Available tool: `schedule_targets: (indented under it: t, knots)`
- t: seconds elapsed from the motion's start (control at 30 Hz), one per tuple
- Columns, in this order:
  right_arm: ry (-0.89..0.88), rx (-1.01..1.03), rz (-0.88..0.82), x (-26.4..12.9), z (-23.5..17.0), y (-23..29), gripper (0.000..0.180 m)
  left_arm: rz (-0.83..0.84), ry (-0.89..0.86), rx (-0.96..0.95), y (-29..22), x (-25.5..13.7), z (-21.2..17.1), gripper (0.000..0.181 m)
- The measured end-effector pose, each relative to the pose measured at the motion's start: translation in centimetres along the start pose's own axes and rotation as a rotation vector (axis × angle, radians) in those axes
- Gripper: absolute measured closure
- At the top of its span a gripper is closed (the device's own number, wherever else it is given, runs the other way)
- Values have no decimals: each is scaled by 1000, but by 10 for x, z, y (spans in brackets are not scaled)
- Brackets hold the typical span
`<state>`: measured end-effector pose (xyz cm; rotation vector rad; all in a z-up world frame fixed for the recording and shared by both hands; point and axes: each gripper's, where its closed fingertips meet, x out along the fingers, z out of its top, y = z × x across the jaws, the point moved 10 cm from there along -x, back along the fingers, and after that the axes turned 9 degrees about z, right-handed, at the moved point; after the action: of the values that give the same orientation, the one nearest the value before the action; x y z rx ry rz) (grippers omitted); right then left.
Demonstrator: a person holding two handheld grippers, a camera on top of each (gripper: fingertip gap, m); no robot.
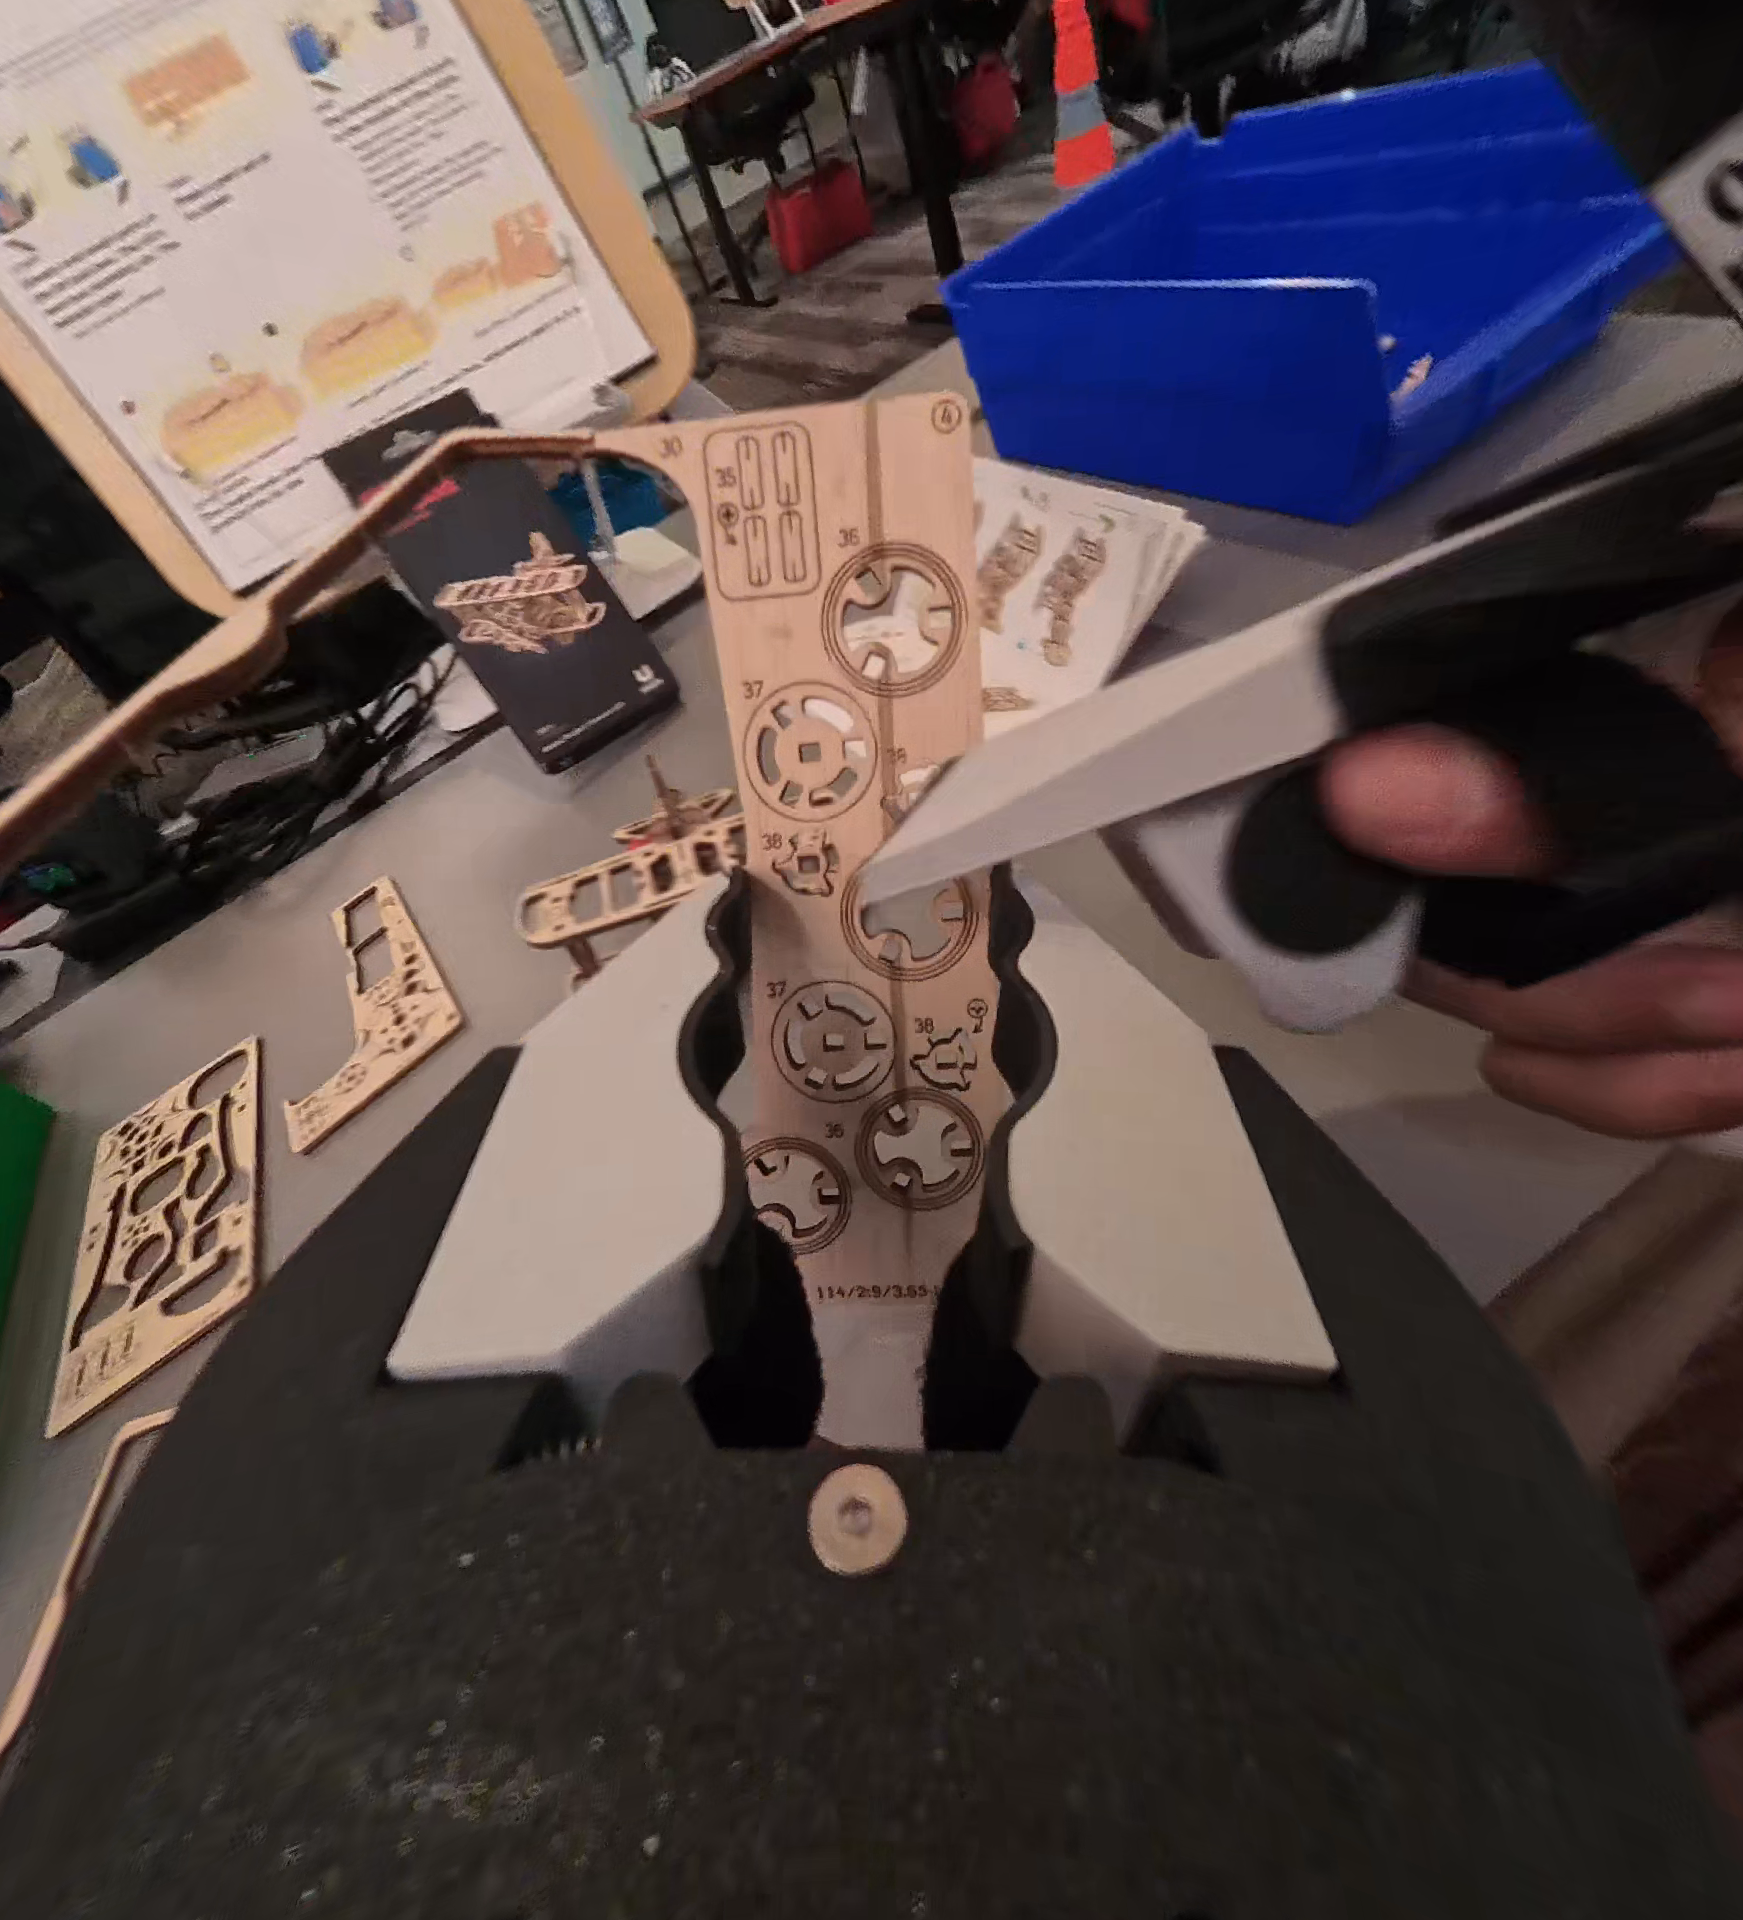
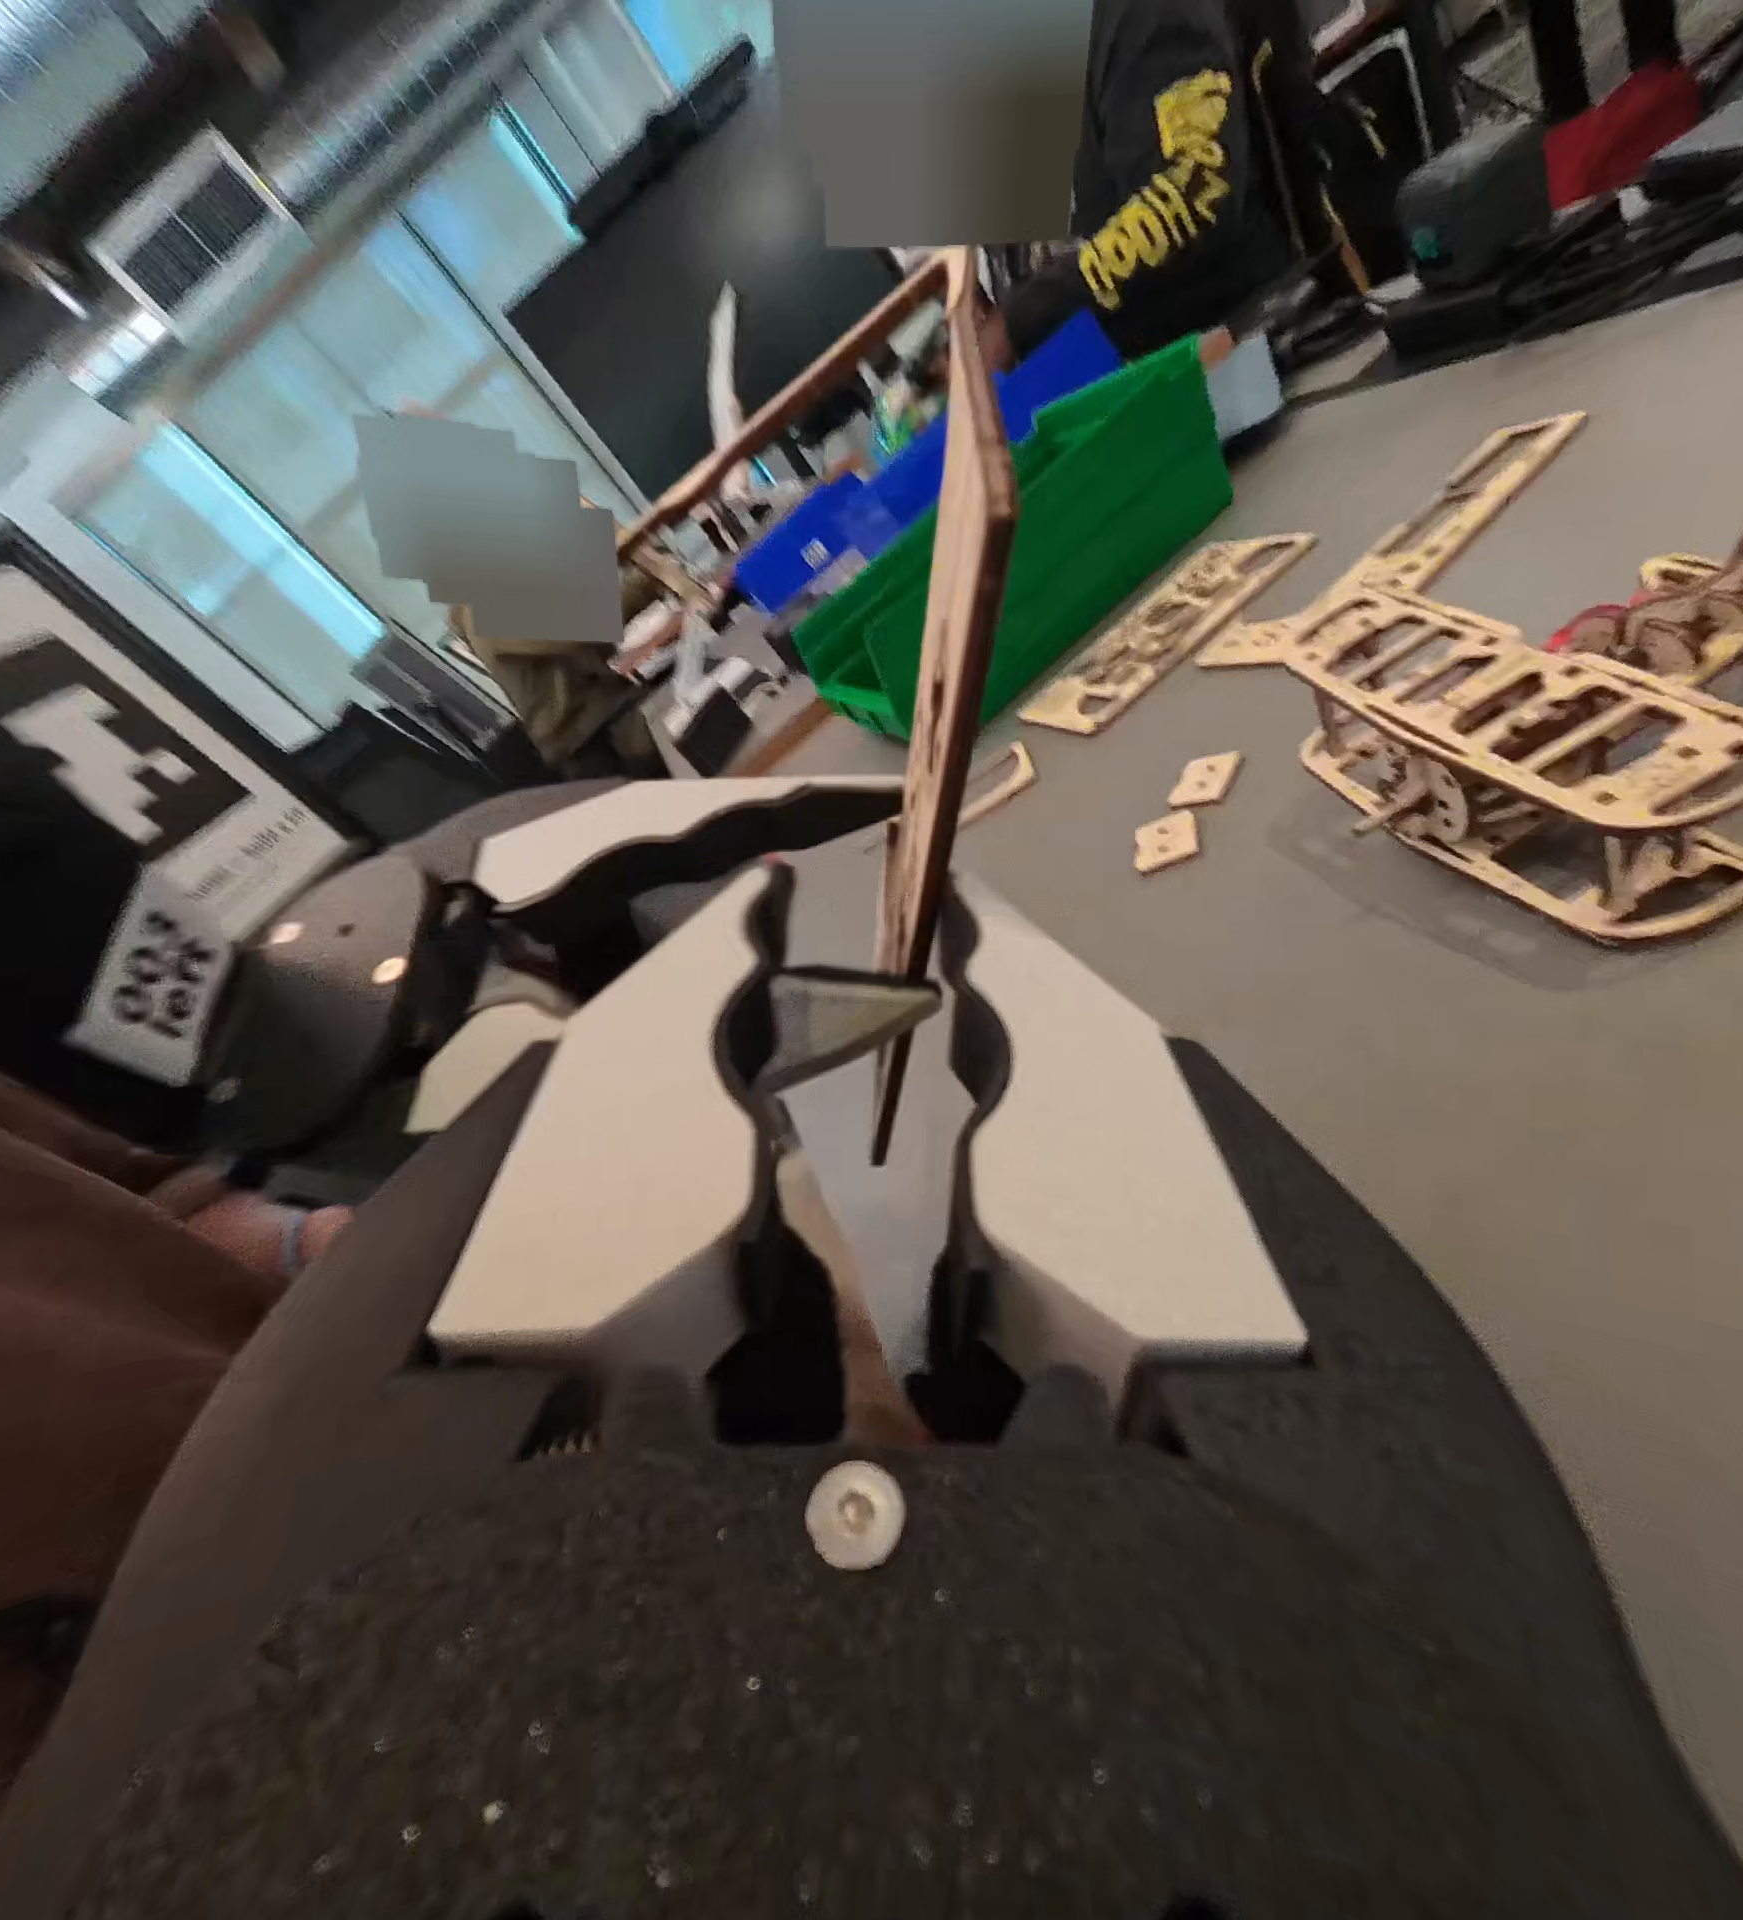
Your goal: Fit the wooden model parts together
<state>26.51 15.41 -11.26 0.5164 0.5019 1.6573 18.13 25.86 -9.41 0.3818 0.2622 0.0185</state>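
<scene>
Parts sheet (image 1: 862,790) bottom edge (between fingers) hidden

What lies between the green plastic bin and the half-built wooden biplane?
Right wrist view: a flat punched-out wooden sheet lies on the grey table between the green plastic bin and the half-built wooden biplane.

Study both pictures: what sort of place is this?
Probably a shared workshop or lab: blue parts bin on a grey worktable, an instruction board propped behind, more desks beyond.
</scene>
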Motion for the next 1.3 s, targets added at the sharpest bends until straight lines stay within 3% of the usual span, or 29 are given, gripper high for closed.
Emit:
schedule_targets:
  t: [0.07,0.17,0.23,0.43,0.63,0.73,0.87,1.0,1.17,1.3]
  knots:
    - [28,-51,-62,-8,-1,-1,179,-26,-19,-11,-12,-2,0,137]
    - [64,-46,-90,-19,-5,-6,179,-104,-3,-39,-19,1,-3,136]
    - [63,-25,-115,-28,-2,-12,178,-152,-34,-156,-10,-3,-3,135]
    - [45,20,3,-53,14,-19,178,-225,-70,-432,60,-20,-29,119]
    - [241,195,292,-45,-2,-13,178,-724,-71,-886,112,-13,-49,134]
    - [356,205,277,-35,-17,-12,178,-925,-94,-1028,110,-14,-48,142]
    - [457,179,301,-24,-29,-4,178,-946,18,-848,87,-14,-47,149]
    - [452,191,324,-21,-30,-2,178,-950,46,-775,77,-15,-47,174]
    - [380,290,455,-23,-25,2,179,-933,-22,-748,79,-19,-43,180]
    - [366,334,548,-31,-21,4,179,-886,-98,-576,87,-32,-39,180]
